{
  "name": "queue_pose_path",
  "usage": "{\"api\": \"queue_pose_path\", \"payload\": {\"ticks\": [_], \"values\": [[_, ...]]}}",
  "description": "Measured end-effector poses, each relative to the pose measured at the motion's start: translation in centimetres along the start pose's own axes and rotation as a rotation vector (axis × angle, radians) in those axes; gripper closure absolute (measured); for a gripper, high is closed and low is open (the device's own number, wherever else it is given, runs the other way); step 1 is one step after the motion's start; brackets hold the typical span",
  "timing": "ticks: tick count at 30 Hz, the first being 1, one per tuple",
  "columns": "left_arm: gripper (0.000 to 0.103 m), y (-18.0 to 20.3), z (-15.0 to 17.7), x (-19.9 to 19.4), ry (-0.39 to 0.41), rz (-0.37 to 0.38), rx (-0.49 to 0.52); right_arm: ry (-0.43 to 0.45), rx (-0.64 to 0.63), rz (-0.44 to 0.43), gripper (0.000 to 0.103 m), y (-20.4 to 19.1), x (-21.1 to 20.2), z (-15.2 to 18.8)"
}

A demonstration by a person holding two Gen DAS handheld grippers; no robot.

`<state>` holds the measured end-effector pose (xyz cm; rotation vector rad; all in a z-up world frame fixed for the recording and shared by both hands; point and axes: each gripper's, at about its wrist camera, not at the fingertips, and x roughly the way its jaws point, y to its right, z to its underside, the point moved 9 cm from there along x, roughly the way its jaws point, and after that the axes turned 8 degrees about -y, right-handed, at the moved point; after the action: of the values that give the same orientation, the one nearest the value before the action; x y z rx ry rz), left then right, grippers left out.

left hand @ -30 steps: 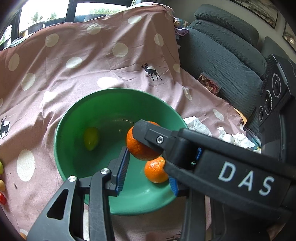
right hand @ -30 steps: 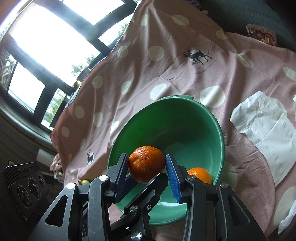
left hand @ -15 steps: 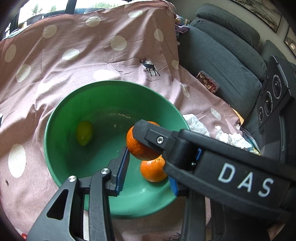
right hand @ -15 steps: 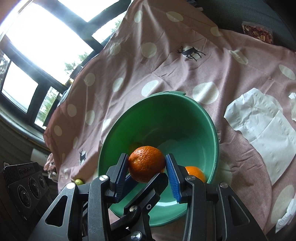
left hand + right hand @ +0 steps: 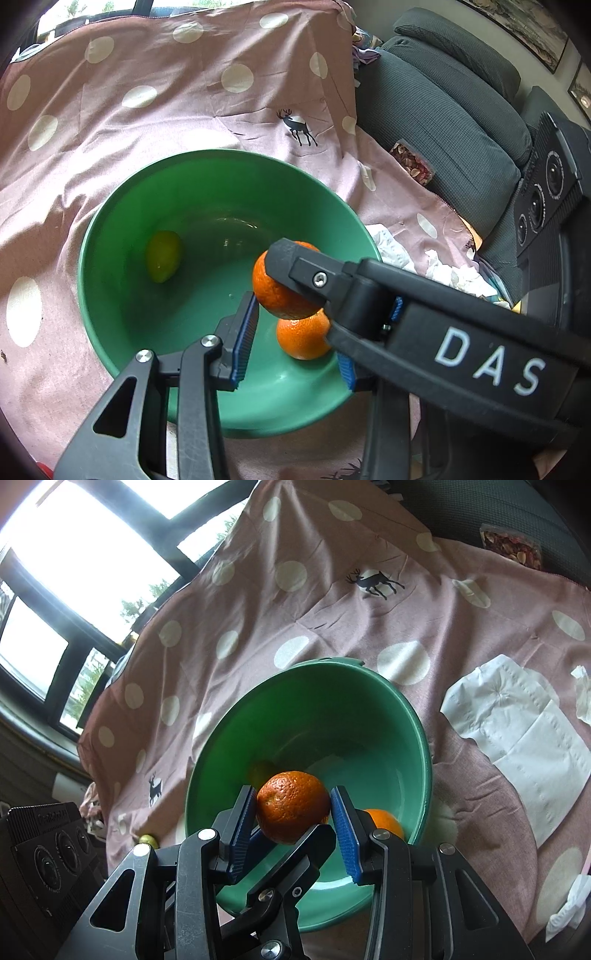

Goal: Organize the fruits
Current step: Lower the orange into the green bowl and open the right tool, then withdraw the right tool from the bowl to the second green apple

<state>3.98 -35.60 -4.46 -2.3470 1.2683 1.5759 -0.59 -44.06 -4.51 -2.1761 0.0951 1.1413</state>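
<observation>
Right gripper (image 5: 293,821): clamped on an orange (image 5: 293,805), both blue pads against the peel, held above the green bowl (image 5: 421,734). Left gripper (image 5: 295,339): spread wide, empty, poised over the same bowl. Step in hand, judged: placing fruit. Next: lower, then release gently clear of the second orange (image 5: 303,338) and the lime (image 5: 162,254) on the bowl floor. Underneath: spotted cloth (image 5: 332,609), with paper napkin (image 5: 517,723) alongside.

Daylight floods in from the windows (image 5: 92,554) at ten o'clock, blown out to white glare. The polka-dot cloth (image 5: 166,110) is evenly, softly lit, and the green bowl (image 5: 122,206) carries a pale sheen inside. Both fisheye views bend hard and darken at their rims; focus is sharp.
</observation>
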Motion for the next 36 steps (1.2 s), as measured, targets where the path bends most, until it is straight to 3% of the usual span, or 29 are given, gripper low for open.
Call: {"api": "queue_pose_path", "payload": {"ticks": [5,8,20,28,31,36], "values": [[0.067,-0.2,-0.2,-0.3,0.016,-0.015,0.002,0.009,-0.026,0.049,0.059,-0.4,-0.1,0.2],[0.069,-0.2,-0.3,-0.6,0.02,0.005,-0.003,0.002,-0.032,0.0,0.059,-0.7,0.0,0.2],[0.066,-1.1,-0.2,-3.4,0.085,-0.032,-0.008,0.066,-0.069,0.04,0.059,-1.8,-1.1,-0.1],[0.045,-5.2,1.0,-10.2,0.201,-0.129,-0.099,0.111,-0.094,0.072,0.06,-2.6,-1.7,-0.3],[0.039,-7.8,2.2,-13.5,0.254,-0.173,-0.169,0.123,-0.116,0.072,0.047,-3.3,-1.7,-0.1],[0.033,-14.1,6.0,-17.6,0.304,-0.29,-0.323,0.129,-0.162,0.076,0.045,-4.7,-1.6,0.2]]}}
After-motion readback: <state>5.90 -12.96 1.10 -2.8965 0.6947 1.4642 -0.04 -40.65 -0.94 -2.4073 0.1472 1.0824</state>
